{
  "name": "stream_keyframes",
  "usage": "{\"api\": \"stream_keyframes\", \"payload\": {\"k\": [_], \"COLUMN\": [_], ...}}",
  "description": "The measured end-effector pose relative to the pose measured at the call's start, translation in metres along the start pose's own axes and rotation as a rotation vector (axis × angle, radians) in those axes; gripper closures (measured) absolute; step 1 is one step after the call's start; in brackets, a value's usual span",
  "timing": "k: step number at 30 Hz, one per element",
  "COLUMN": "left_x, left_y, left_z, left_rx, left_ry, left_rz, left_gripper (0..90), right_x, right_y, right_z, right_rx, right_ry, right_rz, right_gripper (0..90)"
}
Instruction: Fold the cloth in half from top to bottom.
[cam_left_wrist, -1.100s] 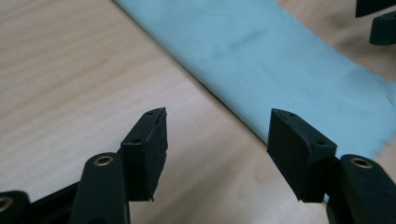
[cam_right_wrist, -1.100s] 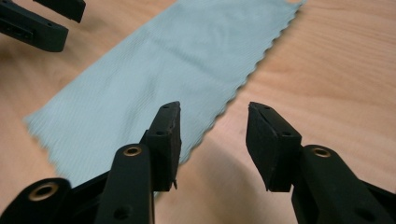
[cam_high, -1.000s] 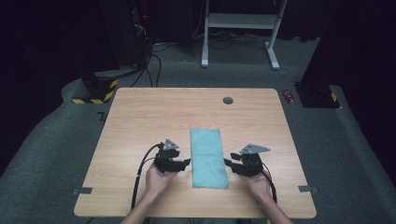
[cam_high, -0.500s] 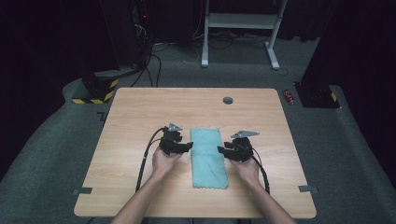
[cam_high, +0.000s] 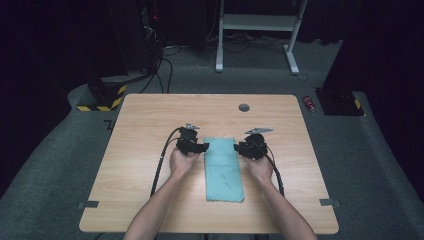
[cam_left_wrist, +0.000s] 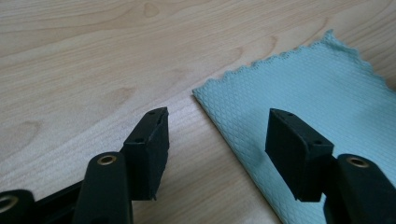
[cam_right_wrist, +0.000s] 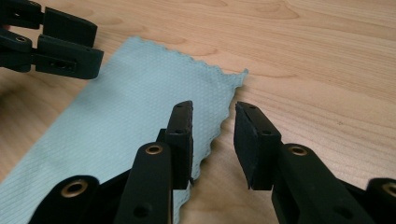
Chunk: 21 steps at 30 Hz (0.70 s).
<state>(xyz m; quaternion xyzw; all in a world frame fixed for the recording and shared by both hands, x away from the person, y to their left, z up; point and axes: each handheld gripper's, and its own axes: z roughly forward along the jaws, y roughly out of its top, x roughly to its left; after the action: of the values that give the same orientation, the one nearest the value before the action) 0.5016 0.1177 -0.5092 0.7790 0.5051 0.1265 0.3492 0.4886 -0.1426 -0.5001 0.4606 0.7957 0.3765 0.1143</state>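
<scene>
High view puts my left gripper (cam_high: 204, 147) and right gripper (cam_high: 239, 148) flanking the far end of the teal cloth (cam_high: 223, 169) lying flat mid-table (cam_high: 150, 115). Left jaws spread; right jaws, just narrowing, straddle its edge, probably not yet pinching. Next: grip both corners.

Hidden or cut off:

- Teal cloth (cam_left_wrist: 322, 107) in the left gripper view: right and bottom edges of the picture cut it, so only one corner and two scalloped edges show.
- Right gripper view: cloth (cam_right_wrist: 116, 121) runs off the bottom left, and the near jaw covers part of its edge.
- The other gripper (cam_right_wrist: 51, 44) is cut by the top left corner, its hand out of frame.
- High view: forearms cut at the bottom edge.
- Small round thing (cam_high: 244, 107) near the desk's far edge is too small to tell, maybe a cable grommet.
- Red object (cam_high: 310, 103) on the floor is unreadable.
</scene>
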Motion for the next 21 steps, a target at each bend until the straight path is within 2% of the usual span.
{"api": "stream_keyframes", "payload": {"k": [4, 7, 9, 13, 15, 18, 20, 21], "left_x": [0.000, 0.003, 0.005, 0.005, 0.005, 0.002, -0.002, -0.005], "left_y": [0.004, 0.003, 0.003, 0.003, 0.004, 0.008, 0.009, 0.009], "left_z": [0.004, 0.007, 0.008, 0.009, 0.010, 0.013, 0.015, 0.016], "left_rx": [-0.016, -0.013, -0.017, -0.029, -0.028, -0.008, -0.010, -0.012], "left_ry": [0.000, 0.000, 0.002, 0.004, 0.007, 0.006, 0.014, 0.012], "left_rz": [0.000, -0.013, -0.007, -0.012, -0.005, 0.020, 0.040, 0.044], "left_gripper": [40.4, 40.8, 41.0, 41.3, 41.4, 41.5, 42.9, 44.3], "right_x": [-0.002, -0.007, -0.009, -0.010, -0.011, -0.012, -0.016, -0.016], "right_y": [0.007, 0.012, 0.016, 0.023, 0.024, 0.021, 0.020, 0.020], "right_z": [0.005, 0.009, 0.011, 0.020, 0.024, 0.031, 0.034, 0.034], "right_rx": [-0.010, 0.010, -0.003, 0.036, 0.030, 0.061, 0.054, 0.050], "right_ry": [-0.015, -0.019, -0.021, -0.025, -0.031, -0.044, -0.038, -0.038], "right_rz": [0.007, 0.023, 0.021, 0.017, 0.016, 0.036, 0.068, 0.067], "right_gripper": [67.3, 65.4, 65.2, 64.4, 64.0, 63.1, 62.9, 63.2]}}
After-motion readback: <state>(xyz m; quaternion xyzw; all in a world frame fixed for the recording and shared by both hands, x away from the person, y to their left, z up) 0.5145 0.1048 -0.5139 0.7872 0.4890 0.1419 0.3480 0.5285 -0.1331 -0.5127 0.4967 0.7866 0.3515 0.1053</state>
